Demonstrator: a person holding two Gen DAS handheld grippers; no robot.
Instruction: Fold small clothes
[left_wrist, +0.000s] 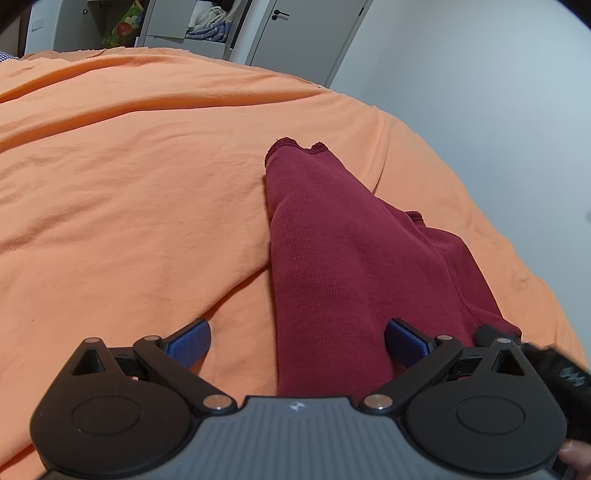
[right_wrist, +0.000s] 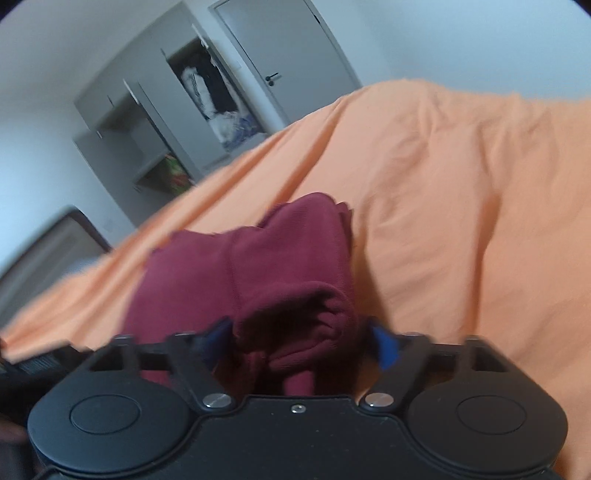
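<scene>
An orange bedspread (left_wrist: 129, 177) covers the bed and fills most of both views, wrinkled but bare across its whole left half in the left wrist view; its far edge curves against a pale wall, with an open wardrobe (left_wrist: 207, 26) and a door (left_wrist: 295, 29) beyond. A dark red garment (left_wrist: 332, 251) lies on the bedspread near the bed's right edge, one narrow part stretched away from the camera to a ribbed hem. The left tool (left_wrist: 297, 341) is spread wide, its blue pads (left_wrist: 190, 345) apart on either side of the cloth. In the blurred right wrist view, the right tool (right_wrist: 299, 343) is likewise parted, a bunched fold of the garment (right_wrist: 295, 314) between its fingers; contact is unclear.
</scene>
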